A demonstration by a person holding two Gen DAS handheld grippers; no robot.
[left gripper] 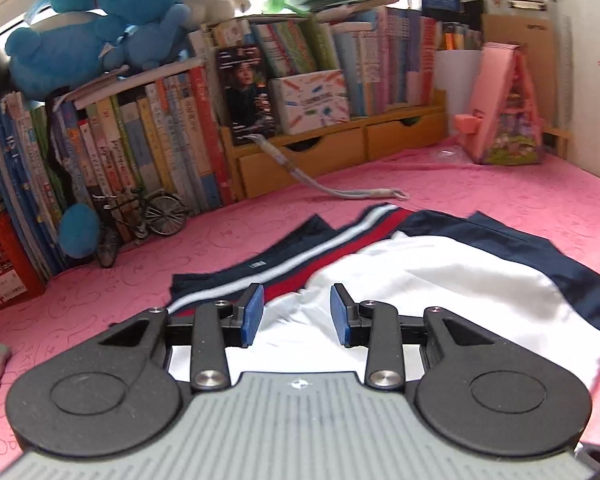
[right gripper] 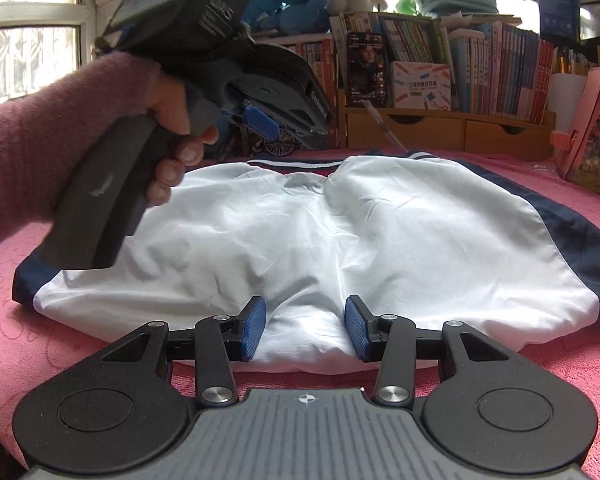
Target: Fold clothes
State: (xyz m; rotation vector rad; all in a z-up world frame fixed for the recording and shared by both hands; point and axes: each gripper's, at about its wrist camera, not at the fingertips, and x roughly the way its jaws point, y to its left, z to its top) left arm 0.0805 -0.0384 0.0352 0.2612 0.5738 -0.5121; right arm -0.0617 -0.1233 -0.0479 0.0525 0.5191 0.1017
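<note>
Right gripper (right gripper: 305, 327) jaws wide, white jacket (right gripper: 300, 232) hem between; left gripper (left gripper: 297, 315) jaws wide above it.

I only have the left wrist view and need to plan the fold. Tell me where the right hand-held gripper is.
Observer: The right hand-held gripper sits low at the near white edge of the garment, with its open jaws over that edge and nothing pinched.
Operator: Report how that near edge lies.
Observer: It rests on the pink cover, and a navy corner shows at its left end.
Operator: Describe the left hand-held gripper from outside.
Observer: A hand in a pink sleeve holds the left hand-held gripper raised above the garment's left side.
</note>
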